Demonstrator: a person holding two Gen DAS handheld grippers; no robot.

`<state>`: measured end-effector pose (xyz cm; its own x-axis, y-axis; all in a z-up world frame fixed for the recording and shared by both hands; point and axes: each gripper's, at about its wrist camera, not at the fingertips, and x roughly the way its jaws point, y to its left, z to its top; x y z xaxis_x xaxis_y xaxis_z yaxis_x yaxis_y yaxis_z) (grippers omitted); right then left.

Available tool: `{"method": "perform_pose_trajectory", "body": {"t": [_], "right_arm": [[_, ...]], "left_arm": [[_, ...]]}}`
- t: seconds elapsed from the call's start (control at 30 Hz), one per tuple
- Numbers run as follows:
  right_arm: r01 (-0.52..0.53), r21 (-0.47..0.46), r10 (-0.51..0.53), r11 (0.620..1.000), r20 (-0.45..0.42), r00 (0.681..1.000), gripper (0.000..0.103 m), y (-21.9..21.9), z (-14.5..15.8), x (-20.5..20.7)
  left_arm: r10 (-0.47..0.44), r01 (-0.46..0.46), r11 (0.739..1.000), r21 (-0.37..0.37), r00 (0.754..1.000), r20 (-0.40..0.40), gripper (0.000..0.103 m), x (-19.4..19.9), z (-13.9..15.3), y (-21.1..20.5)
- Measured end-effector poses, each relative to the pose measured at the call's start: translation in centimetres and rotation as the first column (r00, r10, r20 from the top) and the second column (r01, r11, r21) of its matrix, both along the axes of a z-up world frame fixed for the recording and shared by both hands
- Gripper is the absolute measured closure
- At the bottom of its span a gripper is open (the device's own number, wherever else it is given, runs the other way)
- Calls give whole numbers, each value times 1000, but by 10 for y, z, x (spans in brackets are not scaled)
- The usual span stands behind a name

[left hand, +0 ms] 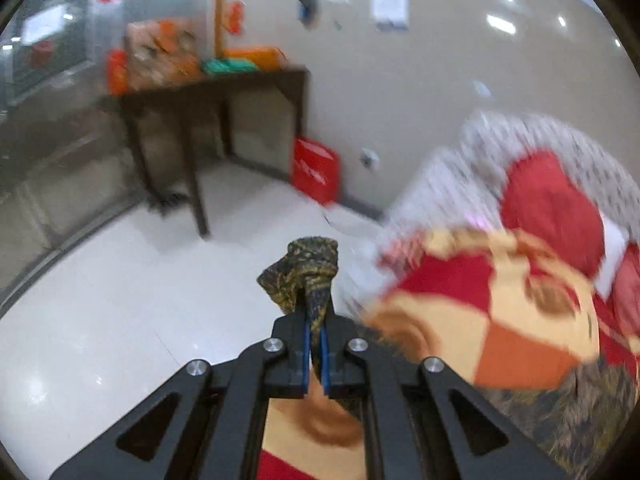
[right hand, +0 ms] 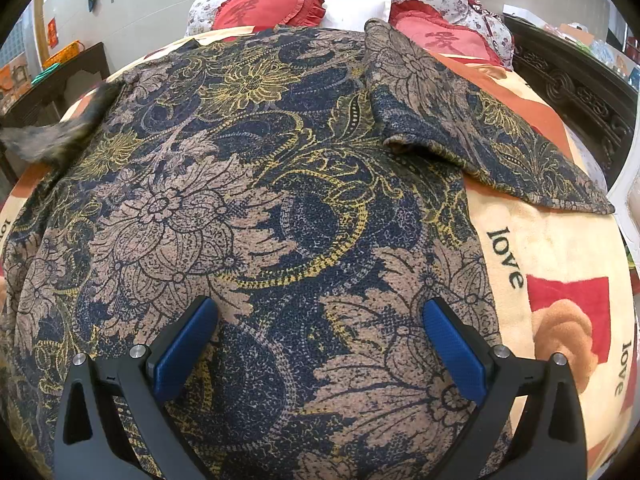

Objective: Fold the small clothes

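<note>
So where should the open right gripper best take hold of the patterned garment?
Probably the right sleeve's cuff: it lies flat and spread sideways on the blanket, its edge free. Come with the right gripper from above, one finger under the cuff's opening.

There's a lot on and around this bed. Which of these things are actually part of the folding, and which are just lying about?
Part of the job:
- patterned garment, spread on the blanket
- left gripper, shut on a bunched bit of the garment
- right gripper, open over the garment

Just lying about:
- red pillows
- dark side table
- red bag by the wall
</note>
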<state>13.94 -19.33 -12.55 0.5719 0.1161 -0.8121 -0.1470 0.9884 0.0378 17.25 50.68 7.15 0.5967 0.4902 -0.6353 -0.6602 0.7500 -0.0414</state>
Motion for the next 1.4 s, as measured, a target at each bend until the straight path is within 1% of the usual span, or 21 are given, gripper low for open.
{"method": "perform_pose_trajectory", "body": {"t": [0.1,0.2,0.33,0.47,0.53,0.6,0.63,0.7,0.77,0.87,0.93,0.97,1.03,1.07,1.1,1.13,1.2,1.27,1.3,1.33,1.4], "right_arm": [[0,-2,0,1000,0,1000,0,0,0,0],[0,-3,0,1000,0,1000,0,0,0,0],[0,-3,0,1000,1,1000,0,0,0,0],[0,-2,0,1000,0,1000,0,0,0,0],[0,-2,0,1000,0,1000,0,0,0,0],[0,-1,0,1000,0,1000,0,0,0,0],[0,-1,0,1000,0,1000,0,0,0,0],[1,1,-1,1000,0,1000,0,0,0,0],[2,4,-2,1000,-1,1000,0,1,1,0],[2,9,-2,1000,-2,1000,0,0,0,0],[3,18,-2,1000,-7,1000,0,-1,1,1],[2,26,-2,1000,-14,1000,0,-3,1,1],[8,70,-6,998,-34,999,0,-11,6,4],[14,99,-10,995,-34,999,7,-17,10,6],[18,143,-16,989,-14,1000,17,-29,20,10],[31,169,-32,985,5,999,19,-40,28,15],[88,194,-97,977,38,995,19,-62,44,30],[149,254,-163,956,36,986,19,-90,54,56],[177,316,-190,932,8,982,19,-105,52,70],[204,364,-210,909,-23,978,19,-116,47,78],[290,457,-258,841,-133,957,21,-138,29,97]], "left_arm": [[-18,16,999,39,999,50,99,-15,31,7],[-129,126,991,41,988,79,99,-9,37,-20],[-307,308,951,13,943,130,99,12,26,-87],[-512,530,846,-47,835,201,99,42,2,-192],[-603,632,770,-81,764,232,99,61,-17,-261],[-662,698,708,-107,709,242,99,75,-32,-317],[-701,736,666,-125,674,234,99,84,-47,-358],[-748,779,604,-171,627,218,99,94,-71,-416],[-780,803,558,-212,594,198,99,101,-97,-466],[-815,823,505,-260,554,169,99,101,-125,-517],[-841,839,451,-305,514,168,99,101,-143,-542],[-855,843,418,-338,491,167,96,99,-152,-546],[-887,856,373,-357,442,135,91,88,-161,-550],[-897,862,358,-359,424,127,86,82,-163,-547],[-903,864,345,-367,413,121,78,79,-167,-543],[-903,860,350,-372,415,110,73,69,-170,-533],[-892,852,387,-351,443,90,58,52,-170,-514],[-879,841,418,-344,470,80,52,33,-170,-496],[-870,832,443,-335,489,63,43,27,-172,-491],[-861,824,467,-319,506,45,41,17,-175,-485],[-850,821,490,-294,524,48,40,4,-181,-477]]}}
